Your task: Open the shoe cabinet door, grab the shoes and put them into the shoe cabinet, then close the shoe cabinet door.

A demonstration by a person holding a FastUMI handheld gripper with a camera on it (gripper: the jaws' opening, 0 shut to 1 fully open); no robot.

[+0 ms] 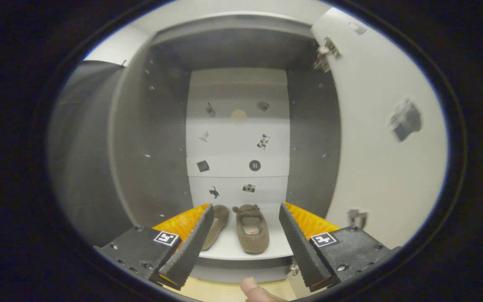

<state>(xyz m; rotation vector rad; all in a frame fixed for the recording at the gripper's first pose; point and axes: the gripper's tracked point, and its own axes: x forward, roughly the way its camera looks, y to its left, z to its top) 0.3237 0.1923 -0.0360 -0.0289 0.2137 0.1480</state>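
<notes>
Gripper view looks straight into the open shoe cabinet (157, 138), whose door (375, 138) is swung out across the right of the frame. Low in the centre, a pair of brown shoes (252, 228) rests side by side on the bottom shelf (233, 251), toes pointing inward, so the placing looks done. The gripper (245, 228) is spread wide and holds nothing, with the shoes showing between and beyond its fingers. A fingertip (252, 289) shows at the bottom edge. Closing the door probably remains.
</notes>
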